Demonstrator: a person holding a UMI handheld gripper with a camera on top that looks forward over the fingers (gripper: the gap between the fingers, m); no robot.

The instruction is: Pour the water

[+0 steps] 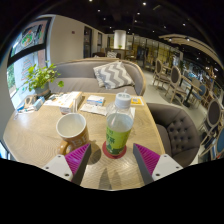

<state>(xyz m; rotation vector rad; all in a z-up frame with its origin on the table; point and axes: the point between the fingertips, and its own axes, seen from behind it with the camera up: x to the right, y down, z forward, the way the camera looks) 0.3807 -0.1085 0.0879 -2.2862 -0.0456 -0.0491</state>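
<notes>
Your gripper stands open with the bottle just ahead between its fingers, lined up for a grasp, the cup waiting beside it.

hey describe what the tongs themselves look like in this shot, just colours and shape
The tongs show as two pale, whitish fingers angling inward from either side. Each bears a magenta, wedge-shaped pad on its inner face, tapering toward the tip. No cables, markings, sleeve or hand are visible.
</notes>
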